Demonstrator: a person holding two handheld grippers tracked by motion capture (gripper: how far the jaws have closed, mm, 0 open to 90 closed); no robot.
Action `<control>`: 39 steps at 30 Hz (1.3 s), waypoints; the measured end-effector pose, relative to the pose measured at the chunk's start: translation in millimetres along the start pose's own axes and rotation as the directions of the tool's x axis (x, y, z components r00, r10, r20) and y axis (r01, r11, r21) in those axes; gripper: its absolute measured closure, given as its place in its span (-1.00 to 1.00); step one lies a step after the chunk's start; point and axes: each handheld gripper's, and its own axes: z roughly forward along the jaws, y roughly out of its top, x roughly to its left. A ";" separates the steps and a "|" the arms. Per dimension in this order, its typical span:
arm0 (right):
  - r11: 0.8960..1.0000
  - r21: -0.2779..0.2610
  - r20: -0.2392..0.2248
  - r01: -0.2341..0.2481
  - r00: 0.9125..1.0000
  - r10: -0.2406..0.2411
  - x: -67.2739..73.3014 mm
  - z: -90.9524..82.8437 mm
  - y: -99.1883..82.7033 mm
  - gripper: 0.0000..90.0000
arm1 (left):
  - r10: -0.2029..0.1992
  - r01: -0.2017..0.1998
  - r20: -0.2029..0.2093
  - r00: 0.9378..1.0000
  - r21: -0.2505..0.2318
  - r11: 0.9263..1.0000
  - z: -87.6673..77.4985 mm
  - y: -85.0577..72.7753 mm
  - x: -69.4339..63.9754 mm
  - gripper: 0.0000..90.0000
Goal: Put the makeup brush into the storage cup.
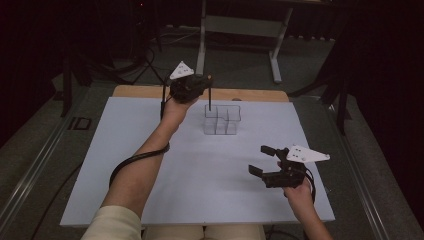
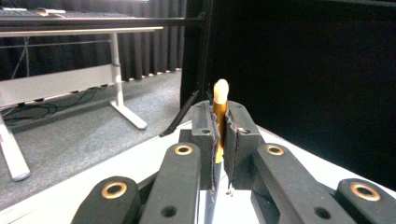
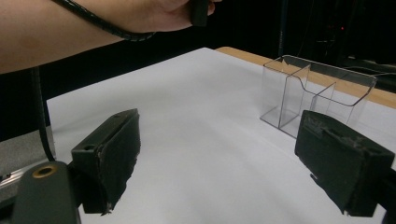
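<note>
Nearest you, your right gripper (image 1: 261, 160) hovers low over the white board (image 1: 150, 165) at its near right, jaws spread wide with nothing between them. In the right gripper view, its two pads frame bare board, and the clear organiser (image 3: 317, 93) stands beyond the right one.

Farther out, your left gripper (image 1: 209, 85) is raised over the far middle of the board. Its jaws are pinching a thin stick (image 2: 220, 116), amber with a pale rounded tip, which hangs as a dark line from the gripper to the organiser's (image 1: 223, 119) far left compartment. Whether its end touches the bottom, you cannot tell.

Behind the board stands a grey table frame (image 1: 240, 30).
</note>
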 end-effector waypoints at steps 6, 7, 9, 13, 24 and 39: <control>1.000 0.003 0.001 0.004 1.000 -0.004 0.0 0.1 -0.4 -0.68 | -0.009 0.009 0.000 1.000 0.010 1.000 2.9 -7.1 1.0 0.87; 1.000 0.004 0.001 0.005 1.000 -0.005 0.0 0.2 -0.4 -0.68 | -0.010 0.010 0.001 1.000 0.012 1.000 3.2 -7.7 1.0 0.87; 1.000 0.004 -0.001 0.003 1.000 -0.003 -0.2 0.5 -0.5 -0.68 | -0.036 0.036 0.000 0.999 0.011 0.999 3.9 -9.0 1.5 0.74; 1.000 0.007 -0.002 0.004 1.000 -0.004 -0.2 0.7 -0.5 -0.68 | -0.068 0.069 -0.004 0.998 0.016 0.998 4.1 -8.0 1.0 0.37; 1.000 0.004 -0.002 0.004 1.000 -0.004 -1.0 -0.3 0.3 -0.68 | -0.102 0.102 -0.007 0.995 0.028 0.994 0.8 1.2 -7.2 -0.18; 1.000 0.001 -0.004 -0.004 1.000 0.004 -0.8 -0.3 0.9 -0.68 | -0.084 0.079 0.071 0.994 0.074 0.994 -4.2 2.5 -23.0 -0.66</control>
